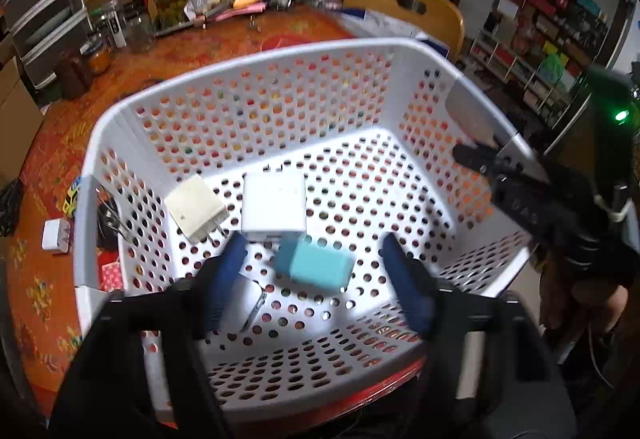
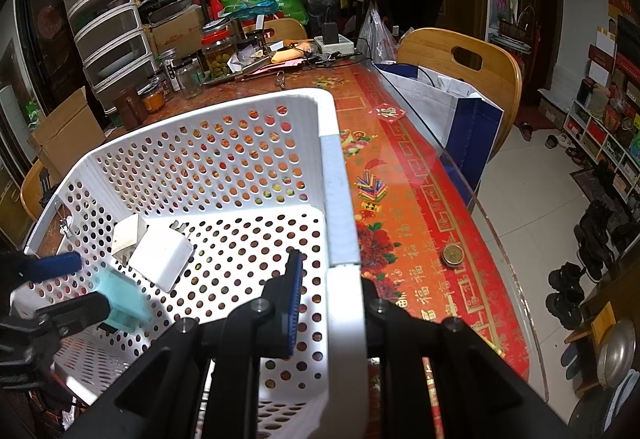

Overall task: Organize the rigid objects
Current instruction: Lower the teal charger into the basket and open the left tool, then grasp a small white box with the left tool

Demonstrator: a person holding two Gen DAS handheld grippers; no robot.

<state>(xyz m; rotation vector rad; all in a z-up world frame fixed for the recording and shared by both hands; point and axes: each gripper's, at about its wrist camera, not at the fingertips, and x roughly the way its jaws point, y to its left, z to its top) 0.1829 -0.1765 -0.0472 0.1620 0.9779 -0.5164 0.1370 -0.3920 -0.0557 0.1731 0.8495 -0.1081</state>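
Observation:
A white perforated basket stands on the red patterned table. In it lie a cream charger, a white charger and a teal charger. My left gripper is open above the basket; the teal charger sits between its blue fingers, apart from both, blurred. In the right wrist view the teal charger sits by the left gripper's fingers. My right gripper is shut on the basket's right wall, one finger inside, one outside.
A small white charger and a toy car lie on the table left of the basket. Jars, boxes and papers crowd the far table edge. A coin lies right of the basket. Two wooden chairs stand behind.

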